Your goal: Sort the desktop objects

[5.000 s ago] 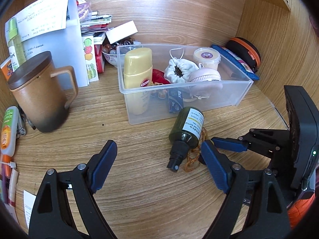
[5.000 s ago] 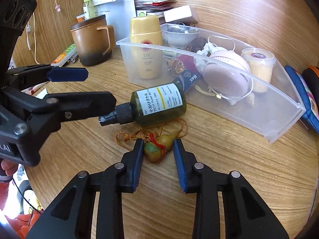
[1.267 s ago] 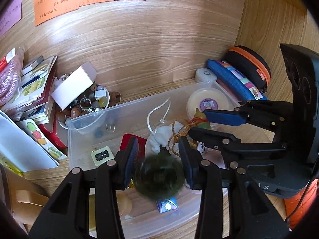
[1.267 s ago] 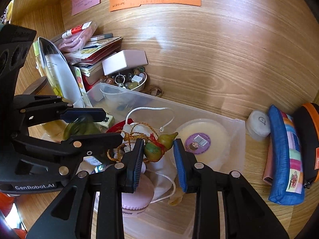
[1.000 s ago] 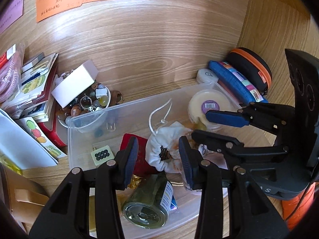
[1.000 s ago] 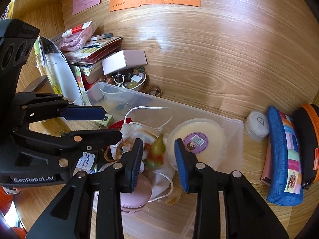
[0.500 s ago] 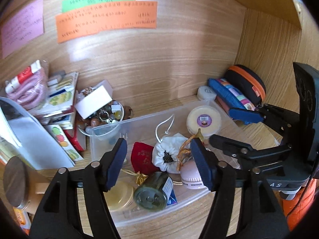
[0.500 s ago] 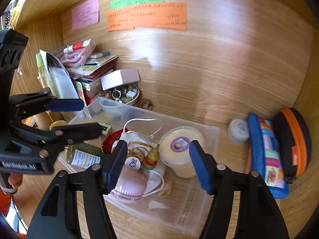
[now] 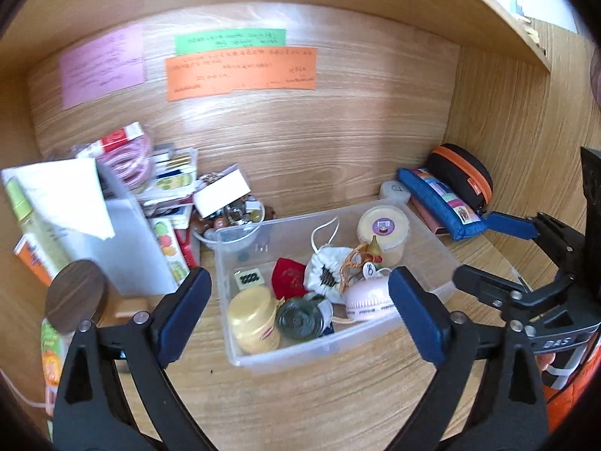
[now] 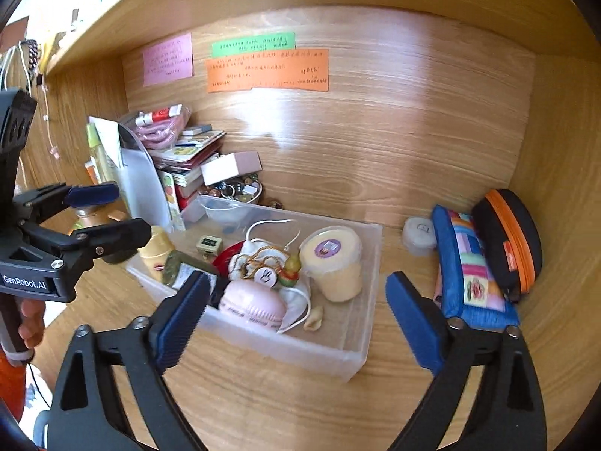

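Observation:
A clear plastic bin point(image 9: 338, 353) stands on the wooden desk. Inside it the dark green bottle point(image 9: 300, 323) lies beside a yellow sunscreen bottle point(image 9: 253, 325). The small gourd charm point(image 9: 373, 248) on its orange cord rests on a white pouch point(image 9: 325, 272). My left gripper point(image 9: 298, 282) hangs back above the bin's near side, its jaws opening wide with nothing held. My right gripper point(image 10: 298, 285) is also drawn back and opening, holding nothing. From the right wrist, the gourd charm point(image 10: 291, 267) and the green bottle point(image 10: 176, 267) both lie in the bin point(image 10: 300, 349).
The bin also holds a cream jar point(image 9: 383, 225), a pink brush point(image 9: 366, 300) and a red pouch point(image 9: 287, 276). A lidded brown mug point(image 9: 77, 295), papers and a trinket bowl point(image 9: 234, 218) crowd the left. A blue pencil case point(image 10: 469, 267) and black-orange case point(image 10: 507, 240) lie right, by the side wall.
Both grippers let go: the green bottle and the gourd charm dropped into the bin. Both jaws spread wide and both hands drew back and up from the bin.

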`<state>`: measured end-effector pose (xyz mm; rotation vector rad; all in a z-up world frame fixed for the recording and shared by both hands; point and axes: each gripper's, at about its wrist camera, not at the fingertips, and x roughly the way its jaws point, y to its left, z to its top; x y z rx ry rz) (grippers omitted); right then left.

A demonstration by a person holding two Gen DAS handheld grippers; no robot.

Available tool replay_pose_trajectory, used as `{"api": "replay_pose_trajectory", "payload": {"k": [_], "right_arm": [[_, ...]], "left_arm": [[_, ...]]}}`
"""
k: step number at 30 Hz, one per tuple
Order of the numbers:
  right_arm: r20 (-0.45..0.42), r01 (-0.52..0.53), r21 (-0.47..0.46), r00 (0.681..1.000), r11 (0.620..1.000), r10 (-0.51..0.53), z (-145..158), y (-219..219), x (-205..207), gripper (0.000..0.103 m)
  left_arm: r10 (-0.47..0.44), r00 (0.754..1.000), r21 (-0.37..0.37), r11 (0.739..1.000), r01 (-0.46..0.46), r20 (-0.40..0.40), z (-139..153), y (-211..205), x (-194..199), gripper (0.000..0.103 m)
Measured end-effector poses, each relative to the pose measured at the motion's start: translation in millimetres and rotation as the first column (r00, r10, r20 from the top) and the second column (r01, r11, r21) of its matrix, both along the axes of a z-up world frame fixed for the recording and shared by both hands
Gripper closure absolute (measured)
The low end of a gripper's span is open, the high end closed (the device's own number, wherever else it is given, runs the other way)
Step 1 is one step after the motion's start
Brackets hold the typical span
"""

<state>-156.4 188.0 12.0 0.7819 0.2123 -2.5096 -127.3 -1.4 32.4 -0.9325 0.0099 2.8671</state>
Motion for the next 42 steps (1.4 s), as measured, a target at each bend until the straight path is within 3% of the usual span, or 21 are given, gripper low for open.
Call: {"api": "replay_pose_trajectory", "payload": {"k": [12, 19, 42], "right_arm": [[-0.124, 0.087, -0.008, 0.988, 0.996, -0.088, 5.8, 5.6, 66.9, 0.0], [-0.121, 0.126, -0.037, 0.984, 0.991, -0.129, -3.6, 8.9, 87.3, 0.0], [-0.038, 0.177, 0.013, 0.984, 0.984, -0.176, -38.5, 12.3, 75.1, 0.0]], "left_arm": [[0.103, 0.99, -0.051, 0.993, -0.108, -0.101, -2.5, 2.0, 68.5, 0.006], [0.126, 0.978, -0.062, 0.989, -0.138, -0.164, -8.9, 10.9, 96.8, 0.0], [0.133, 0.985, -0.047, 0.989, -0.139, -0.113, -48.8, 14.5, 80.4, 0.0]]}}
